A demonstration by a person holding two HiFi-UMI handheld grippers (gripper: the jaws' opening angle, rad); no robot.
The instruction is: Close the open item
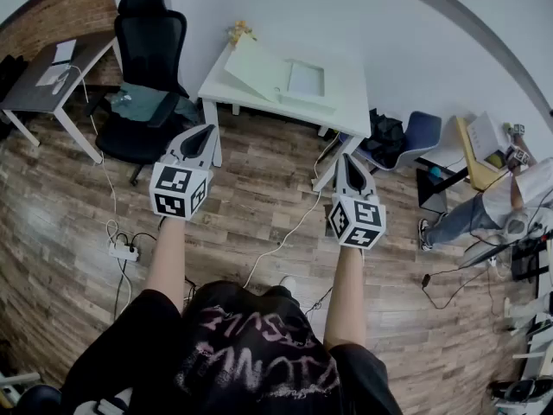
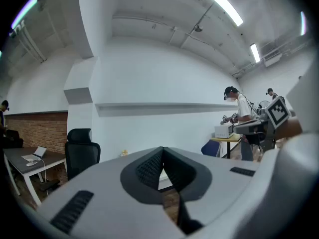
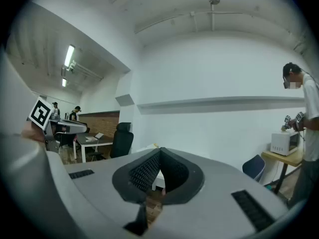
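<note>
A pale, flat box [image 1: 289, 82] lies open on the white table [image 1: 354, 111] ahead of me, its lid [image 1: 252, 69] tilted up to the left. Both grippers are held level over the wooden floor, well short of the table. My left gripper [image 1: 206, 133] [image 2: 162, 149] is shut, its ribbed pads meeting at the tip with nothing between them. The right gripper [image 1: 345, 157] [image 3: 159, 151] is shut and empty too. In both gripper views the jaws hide most of the table and the box.
A black office chair [image 1: 147, 67] stands left of the white table, beside a grey desk [image 1: 47, 76]. A power strip [image 1: 121, 251] and cables lie on the floor. To the right are a black bag [image 1: 384, 137], a blue chair [image 1: 422, 132] and another person [image 1: 505, 201].
</note>
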